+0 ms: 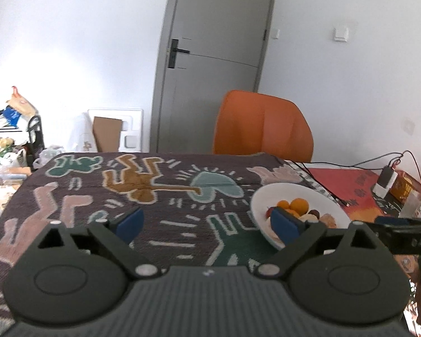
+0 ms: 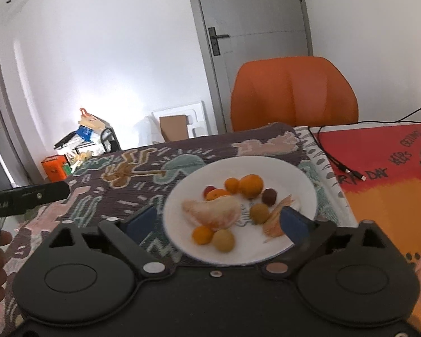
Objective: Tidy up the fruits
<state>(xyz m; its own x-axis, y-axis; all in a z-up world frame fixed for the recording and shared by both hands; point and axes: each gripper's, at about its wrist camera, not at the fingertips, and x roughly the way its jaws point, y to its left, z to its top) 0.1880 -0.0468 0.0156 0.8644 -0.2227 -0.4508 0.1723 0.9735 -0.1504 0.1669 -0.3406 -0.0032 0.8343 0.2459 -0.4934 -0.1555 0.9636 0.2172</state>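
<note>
While both claws gape empty, fruit plate (image 2: 300, 174) between right claw (image 2: 217, 223) fingers, beside left claw (image 1: 207, 223)

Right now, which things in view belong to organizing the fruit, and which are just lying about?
Job: white plate, oranges, peeled segment, yellow-green fruits, both open tongs.
Lying about: orange chair, black cable, cardboard.

Wrist views face door, share plate (image 1: 320, 193) (right nearer)
</note>
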